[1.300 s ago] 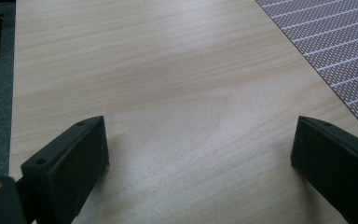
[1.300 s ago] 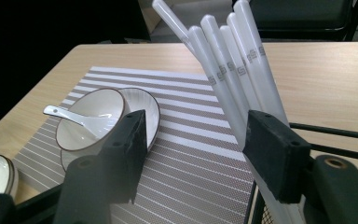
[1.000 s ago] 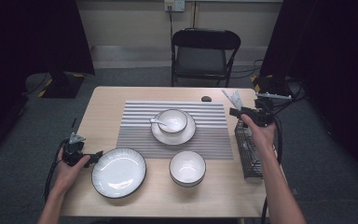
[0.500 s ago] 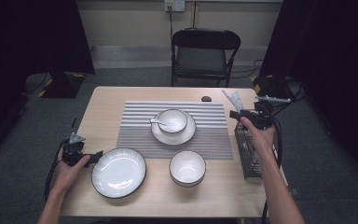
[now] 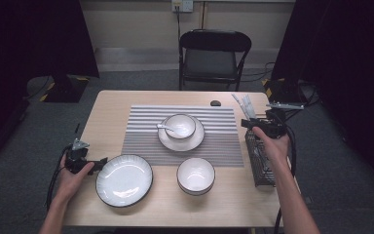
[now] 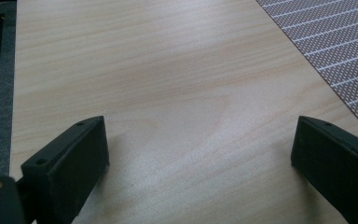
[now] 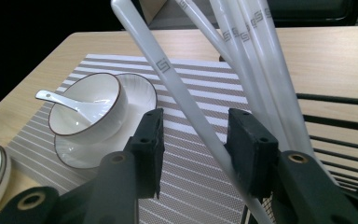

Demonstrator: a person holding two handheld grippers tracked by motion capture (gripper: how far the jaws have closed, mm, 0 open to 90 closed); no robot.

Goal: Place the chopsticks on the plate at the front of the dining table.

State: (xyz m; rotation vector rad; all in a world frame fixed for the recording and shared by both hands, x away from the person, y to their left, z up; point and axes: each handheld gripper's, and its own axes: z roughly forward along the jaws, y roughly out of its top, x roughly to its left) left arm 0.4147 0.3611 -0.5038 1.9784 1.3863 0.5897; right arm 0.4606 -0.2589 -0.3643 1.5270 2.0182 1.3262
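Note:
Several white chopsticks (image 5: 243, 105) stand slanted in a wire basket (image 5: 263, 168) at the table's right edge. My right gripper (image 5: 246, 123) hovers over the basket's far end. In the right gripper view its jaws are apart, one on either side of a single chopstick (image 7: 168, 74), with a small gap on each side; the right gripper (image 7: 195, 140) is open. The other chopsticks (image 7: 256, 60) lean to the right of it. My left gripper (image 5: 102, 160) rests low at the left, beside a flat plate (image 5: 124, 179). It is the left gripper (image 6: 200, 154) standing wide open over bare wood.
A striped placemat (image 5: 141, 136) holds a saucer (image 5: 195, 139) with a bowl (image 5: 179, 125) and a spoon (image 5: 163, 127) in it. A second bowl (image 5: 195, 174) sits near the front. A small dark object (image 5: 215, 103) lies at the far edge, and a chair (image 5: 214, 53) stands behind.

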